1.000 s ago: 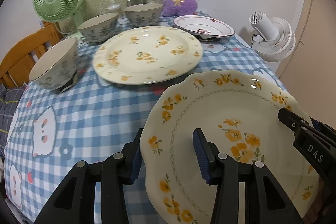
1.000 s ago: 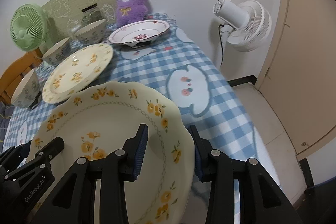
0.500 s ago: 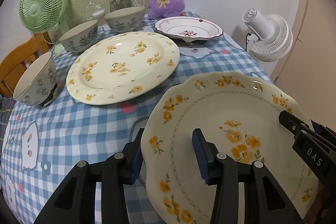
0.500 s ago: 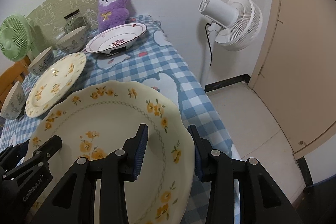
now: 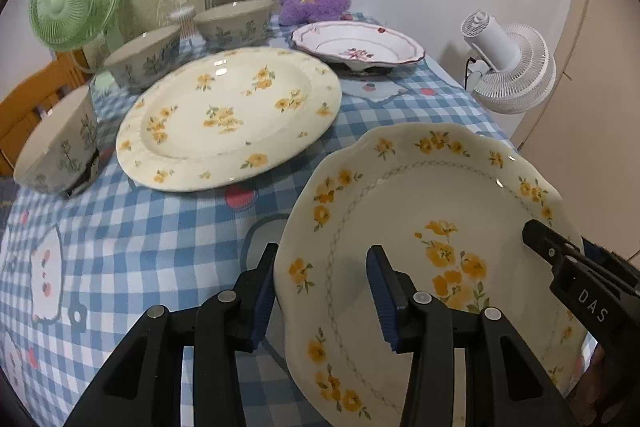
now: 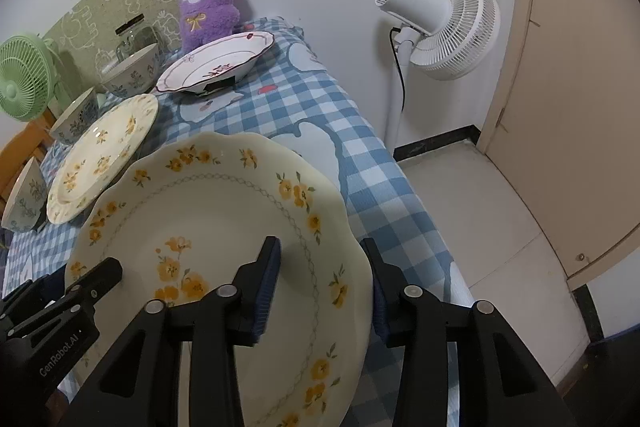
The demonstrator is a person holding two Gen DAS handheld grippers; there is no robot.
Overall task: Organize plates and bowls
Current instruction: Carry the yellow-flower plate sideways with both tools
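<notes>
Jaws of the left gripper point(image 5: 322, 291) straddle the near-left rim of the cream scalloped ceramic plate with yellow flowers point(image 5: 432, 227), part-open; whether its pads press cannot be told. Right gripper point(image 6: 320, 283) jaws straddle the opposite rim and are opening, pads just clear. This plate sits at the near right corner of the blue-checked tabletop point(image 5: 140, 247), beside a large round cream floral plate point(image 5: 228, 119).
</notes>
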